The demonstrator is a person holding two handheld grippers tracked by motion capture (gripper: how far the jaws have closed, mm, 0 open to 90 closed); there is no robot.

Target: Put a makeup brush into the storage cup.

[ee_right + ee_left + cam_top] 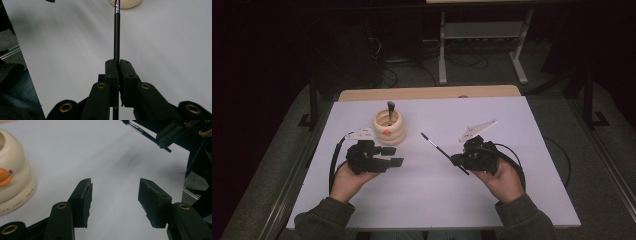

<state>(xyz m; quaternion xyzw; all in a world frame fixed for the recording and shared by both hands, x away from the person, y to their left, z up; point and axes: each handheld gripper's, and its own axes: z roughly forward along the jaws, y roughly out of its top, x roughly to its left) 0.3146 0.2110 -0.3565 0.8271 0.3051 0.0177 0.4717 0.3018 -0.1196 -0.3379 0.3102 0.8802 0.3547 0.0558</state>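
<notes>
White counter [427, 200] w/ dark room all round; lots of bare space in the middle and near edge. 1 cream ring-shaped holder [388, 127] sits at 11 o'clock, w/ 1 dark brush [390, 106] poking out. 2 hand-held grippers: left hand-held gripper [398, 156] at 9 o'clock, jaws apart, nothing between. Right hand-held gripper [455, 159] at 3 o'clock, clamped on 1 thin black brush [439, 148], lifted off the counter, tip pointing to 11 o'clock.

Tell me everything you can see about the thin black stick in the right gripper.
The brush is a slim black stick with a shiny metal collar near its far end. The right gripper is shut on it. In the high view it slants above the white table, its far end aimed toward the cream holder.
</notes>
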